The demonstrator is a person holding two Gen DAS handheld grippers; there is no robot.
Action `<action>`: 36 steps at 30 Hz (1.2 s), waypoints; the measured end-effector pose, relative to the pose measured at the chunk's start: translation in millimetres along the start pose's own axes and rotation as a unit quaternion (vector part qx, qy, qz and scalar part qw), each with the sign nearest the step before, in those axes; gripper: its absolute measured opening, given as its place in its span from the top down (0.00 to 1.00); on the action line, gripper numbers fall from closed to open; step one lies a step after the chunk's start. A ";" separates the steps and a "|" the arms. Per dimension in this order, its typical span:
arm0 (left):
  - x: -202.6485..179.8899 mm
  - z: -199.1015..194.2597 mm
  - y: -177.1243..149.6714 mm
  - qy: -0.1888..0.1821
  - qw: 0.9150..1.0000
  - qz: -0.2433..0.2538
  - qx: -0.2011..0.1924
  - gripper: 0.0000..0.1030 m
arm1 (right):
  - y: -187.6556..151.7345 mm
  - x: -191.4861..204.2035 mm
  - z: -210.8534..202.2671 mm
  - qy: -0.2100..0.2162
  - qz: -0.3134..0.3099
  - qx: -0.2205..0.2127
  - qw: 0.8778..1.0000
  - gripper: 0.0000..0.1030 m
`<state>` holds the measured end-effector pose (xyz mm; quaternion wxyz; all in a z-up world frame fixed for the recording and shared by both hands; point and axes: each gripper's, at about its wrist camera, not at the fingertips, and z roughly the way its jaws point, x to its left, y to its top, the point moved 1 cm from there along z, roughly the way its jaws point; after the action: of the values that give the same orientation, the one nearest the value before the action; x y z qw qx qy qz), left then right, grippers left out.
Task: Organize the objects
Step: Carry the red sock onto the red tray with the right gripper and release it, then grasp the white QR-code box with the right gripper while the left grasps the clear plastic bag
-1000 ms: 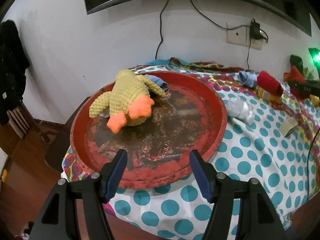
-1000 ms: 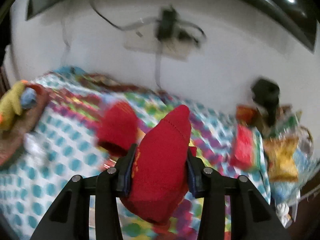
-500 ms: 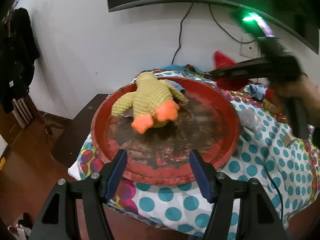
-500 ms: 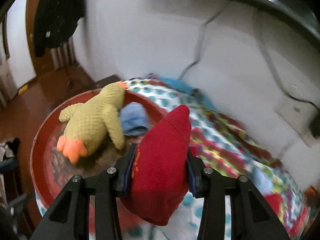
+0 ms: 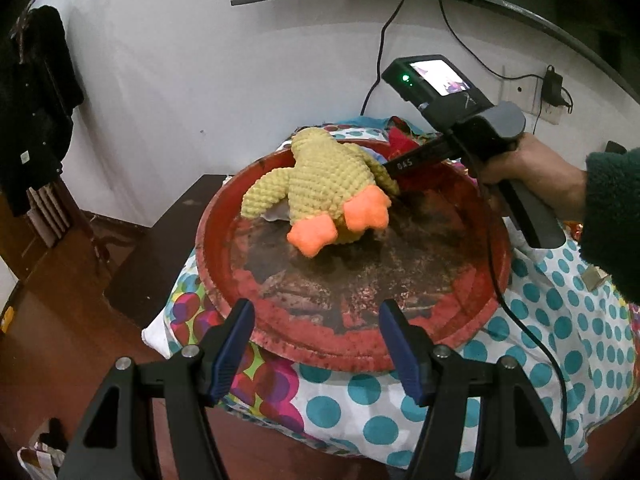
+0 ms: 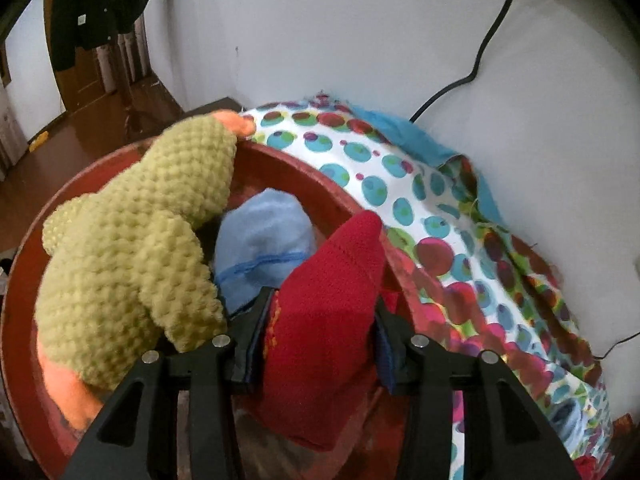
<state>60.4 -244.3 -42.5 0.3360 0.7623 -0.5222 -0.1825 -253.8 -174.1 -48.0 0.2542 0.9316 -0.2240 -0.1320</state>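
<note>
so the right gripper (image 6: 318,344) has the red knit sock (image 6: 324,320) between its jaws, which have just been easing apart, over the far side of the red tray (image 5: 420,344), right beside the yellow plush duck (image 5: 328,184) and a blue cloth (image 6: 264,240). Left gripper (image 5: 316,344) hangs spread and empty at the tray's near rim

— Where does each thing sit relative to the red tray (image 5: 472,322)?

— The knitted yellow duck (image 5: 326,178) lies sprawled inside at the far rim, orange feet toward the centre. A light-blue cloth (image 6: 262,246) is bunched just beside it, inside the rim. The red sock (image 6: 326,330) stands upright over the tray's inside edge.
</note>
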 end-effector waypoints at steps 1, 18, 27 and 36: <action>-1.1 1.2 0.3 -0.003 1.000 0.001 0.001 0.36 | 1.8 -4.6 -1.7 -0.002 -0.002 0.001 1.000 0.52; -46.4 -5.7 16.6 -0.054 0.998 0.022 0.000 0.36 | -106.5 -20.3 -171.6 -0.039 0.082 -0.089 0.992 0.16; -103.7 -6.9 33.8 -0.135 0.990 0.031 0.013 0.36 | -246.0 -16.0 -167.3 -0.125 0.174 -0.040 0.976 0.16; -148.8 10.9 52.8 -0.187 0.981 0.013 0.042 0.36 | -322.9 -43.6 -165.7 -0.084 0.222 -0.044 0.970 0.15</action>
<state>-39.7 -123.2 -24.0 0.2023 0.7212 -0.5931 -0.2954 -118.9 164.4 -75.8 0.2987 0.8319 -0.4398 -0.1593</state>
